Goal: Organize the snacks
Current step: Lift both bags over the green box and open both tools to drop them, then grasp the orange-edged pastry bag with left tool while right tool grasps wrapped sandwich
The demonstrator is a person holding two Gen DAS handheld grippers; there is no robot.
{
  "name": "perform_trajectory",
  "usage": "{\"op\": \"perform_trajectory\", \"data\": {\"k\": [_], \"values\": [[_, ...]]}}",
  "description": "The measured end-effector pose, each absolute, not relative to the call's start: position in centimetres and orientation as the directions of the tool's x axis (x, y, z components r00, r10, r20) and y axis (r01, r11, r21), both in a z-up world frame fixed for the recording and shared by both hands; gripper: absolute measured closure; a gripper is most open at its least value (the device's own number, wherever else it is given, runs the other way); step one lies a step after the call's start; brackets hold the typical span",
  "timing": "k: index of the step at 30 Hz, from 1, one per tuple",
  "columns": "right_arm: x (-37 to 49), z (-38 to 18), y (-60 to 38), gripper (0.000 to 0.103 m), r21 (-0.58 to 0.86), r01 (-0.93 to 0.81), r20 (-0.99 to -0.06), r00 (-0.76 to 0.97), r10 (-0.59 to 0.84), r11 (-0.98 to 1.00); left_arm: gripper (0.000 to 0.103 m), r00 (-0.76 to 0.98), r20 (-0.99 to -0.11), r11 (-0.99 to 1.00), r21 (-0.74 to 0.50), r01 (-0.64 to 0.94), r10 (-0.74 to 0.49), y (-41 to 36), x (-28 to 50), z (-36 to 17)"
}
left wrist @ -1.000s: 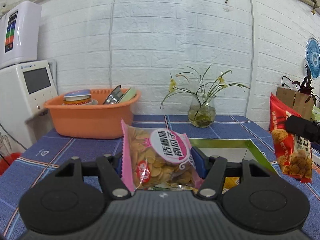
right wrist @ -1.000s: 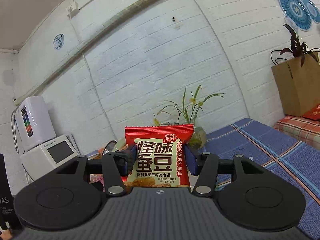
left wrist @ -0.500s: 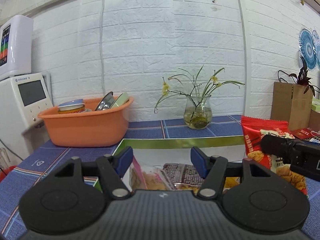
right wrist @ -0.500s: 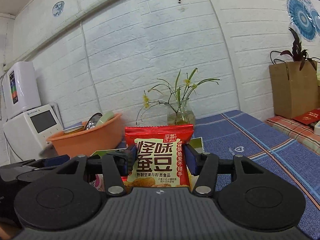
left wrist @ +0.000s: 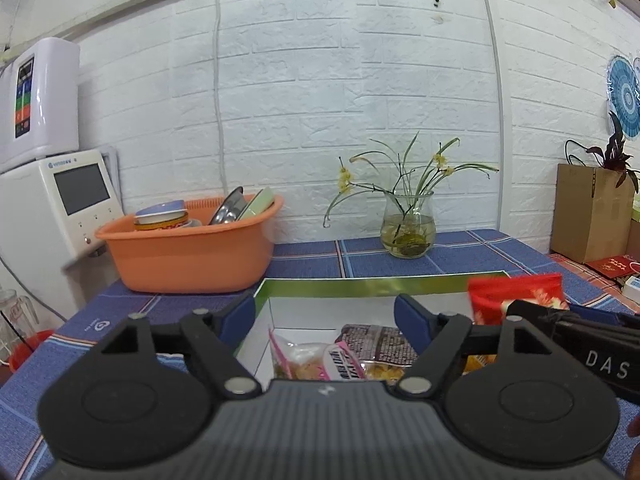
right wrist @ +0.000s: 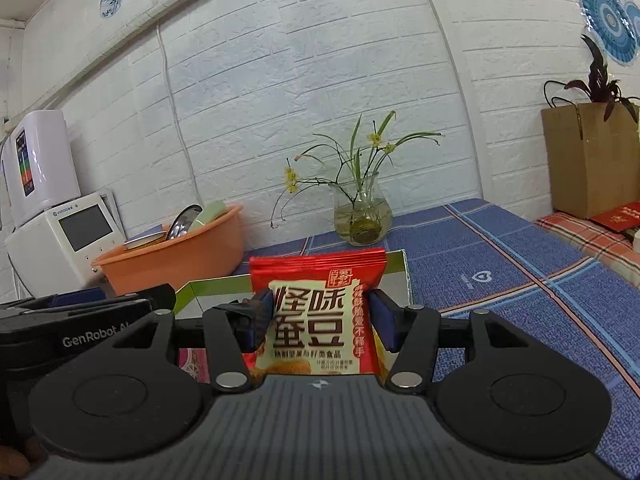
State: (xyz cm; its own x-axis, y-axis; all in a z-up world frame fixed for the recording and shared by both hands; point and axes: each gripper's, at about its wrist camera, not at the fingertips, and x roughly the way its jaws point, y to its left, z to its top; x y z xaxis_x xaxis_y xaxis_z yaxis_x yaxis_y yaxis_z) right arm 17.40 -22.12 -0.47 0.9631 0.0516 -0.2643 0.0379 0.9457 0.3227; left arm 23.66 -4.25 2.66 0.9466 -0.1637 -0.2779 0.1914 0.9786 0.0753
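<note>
Left gripper, released and with jaws just opened wider, hangs empty above the green-rimmed box. Right gripper, jaws easing apart, barely grasps the red packet over that box; release low, clear of the rim.

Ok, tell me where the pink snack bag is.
Left wrist view: the pink snack bag lies inside the green-rimmed box, beside a dark packet.
</note>
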Motion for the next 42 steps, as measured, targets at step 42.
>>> {"op": "perform_trajectory", "data": {"k": [42], "values": [[10.4, -3.7, -20.6, 0.000, 0.176, -0.087, -0.663, 0.726, 0.184, 0.981, 0.000, 0.528, -0.685, 0.651, 0.101, 0.752, -0.503, -4.6, 10.1, -4.1]]}}
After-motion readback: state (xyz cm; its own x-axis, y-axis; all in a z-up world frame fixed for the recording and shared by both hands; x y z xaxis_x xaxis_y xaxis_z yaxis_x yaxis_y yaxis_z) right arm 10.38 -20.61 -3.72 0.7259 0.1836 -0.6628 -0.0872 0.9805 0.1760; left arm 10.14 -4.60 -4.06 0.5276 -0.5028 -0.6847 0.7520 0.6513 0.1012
